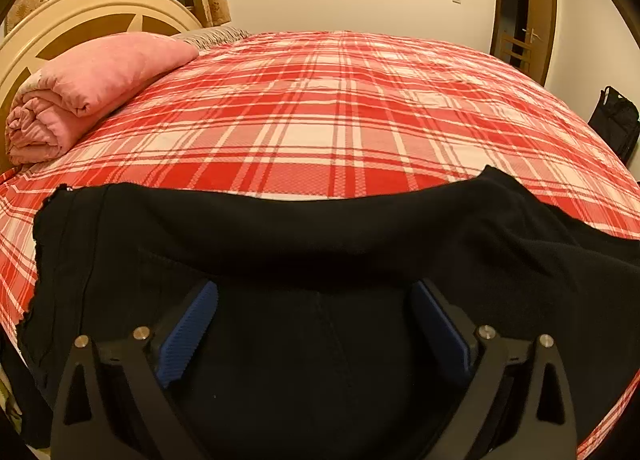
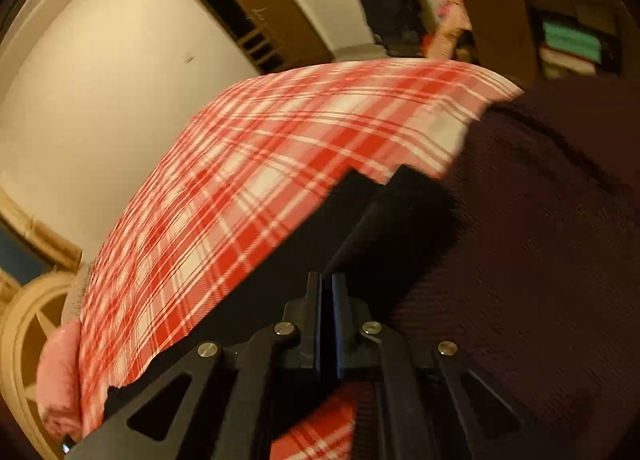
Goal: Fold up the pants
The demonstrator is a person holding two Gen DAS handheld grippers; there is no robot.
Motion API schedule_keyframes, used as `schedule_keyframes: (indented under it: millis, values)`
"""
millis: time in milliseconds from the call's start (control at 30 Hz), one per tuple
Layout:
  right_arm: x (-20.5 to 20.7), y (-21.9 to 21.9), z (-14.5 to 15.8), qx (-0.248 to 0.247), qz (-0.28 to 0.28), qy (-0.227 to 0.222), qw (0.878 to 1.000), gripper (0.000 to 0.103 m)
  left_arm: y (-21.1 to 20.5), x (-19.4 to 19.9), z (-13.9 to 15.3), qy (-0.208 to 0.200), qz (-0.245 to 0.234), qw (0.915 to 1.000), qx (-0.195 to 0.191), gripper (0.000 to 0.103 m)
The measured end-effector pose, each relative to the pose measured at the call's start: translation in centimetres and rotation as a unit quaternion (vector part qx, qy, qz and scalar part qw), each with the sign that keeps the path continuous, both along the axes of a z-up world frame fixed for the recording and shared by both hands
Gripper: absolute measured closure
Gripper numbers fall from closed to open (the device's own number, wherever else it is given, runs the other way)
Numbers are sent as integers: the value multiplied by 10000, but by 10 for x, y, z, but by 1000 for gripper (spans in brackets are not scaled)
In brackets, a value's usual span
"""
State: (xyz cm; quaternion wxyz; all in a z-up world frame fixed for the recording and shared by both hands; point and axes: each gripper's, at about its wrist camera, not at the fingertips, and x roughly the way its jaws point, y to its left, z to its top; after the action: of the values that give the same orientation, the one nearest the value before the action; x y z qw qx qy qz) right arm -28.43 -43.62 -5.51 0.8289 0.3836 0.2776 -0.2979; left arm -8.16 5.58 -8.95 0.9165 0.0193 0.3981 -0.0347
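Note:
The black pants (image 1: pixel 280 232) lie across the near part of a bed with a red and white plaid sheet (image 1: pixel 320 108). My left gripper (image 1: pixel 314 292) is open, its blue pads (image 1: pixel 188 332) spread wide just above the black fabric. In the right wrist view my right gripper (image 2: pixel 326 280) is shut on a lifted fold of the black pants (image 2: pixel 384 212), held above the plaid sheet (image 2: pixel 240 164). This view is tilted and blurred. A dark maroon knitted garment, the person's clothing (image 2: pixel 540 260), fills the right side.
A rolled pink blanket (image 1: pixel 80 92) lies by the cream headboard (image 1: pixel 60 20) at the left. A black bag (image 1: pixel 614 120) stands on the floor at the right of the bed. A wooden door (image 1: pixel 528 12) is at the far right.

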Motion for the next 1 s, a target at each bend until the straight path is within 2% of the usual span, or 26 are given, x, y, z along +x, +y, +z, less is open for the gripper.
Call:
schedule_keyframes:
  millis: [100, 167, 233, 300, 367, 433, 500, 567, 633, 667, 700, 767, 833, 933, 1000]
  values:
    - [-9, -5, 20, -572, -194, 176, 9980, 97, 0, 1, 0, 18, 3, 10000, 8, 2]
    - [-11, -16, 29, -696, -237, 203, 9971, 96, -1, 1, 0, 29, 6, 10000, 21, 2]
    - [-9, -29, 35, -742, -176, 241, 9968, 84, -1, 1, 1, 42, 11, 10000, 30, 2]
    - [-1, -43, 35, -782, -27, 318, 9964, 37, -1, 1, 0, 51, 24, 10000, 35, 2]
    - [8, -50, 33, -865, 208, 285, 9956, 32, -2, 2, 0, 60, 40, 10000, 44, 1]
    - [28, -59, 23, -845, 739, 507, 9924, 32, -2, 3, 1, 76, 63, 9999, 56, 1]
    - [44, -66, 9, -788, 962, 790, 9891, 32, -3, 3, 1, 99, 88, 9999, 60, 1]
    - [51, -71, -1, -646, 1192, 872, 9869, 32, -3, 4, 1, 113, 102, 9999, 66, 1]
    - [64, -69, -5, -540, 1523, 1038, 9814, 61, -3, 4, 1, 121, 124, 9998, 67, 1]
    - [69, -66, -3, -581, 1587, 1147, 9789, 85, -4, 4, 1, 129, 133, 9998, 73, 1]
    - [74, -59, 4, -679, 1655, 1208, 9764, 87, -4, 4, 1, 141, 139, 9998, 82, 1]
    - [79, -44, 28, -747, 1863, 907, 9754, 89, -3, 4, 1, 147, 142, 9998, 77, 1]
    - [75, -36, 57, -740, 1863, 393, 9789, 90, -3, 4, 1, 137, 152, 9998, 77, 1]
    - [49, -27, 113, -976, 1694, -684, 9783, 90, -4, 5, 0, 145, 169, 9997, 73, 0]
    - [27, -32, 135, -1082, 1380, -1155, 9777, 91, -4, 5, 1, 151, 174, 9997, 61, 0]
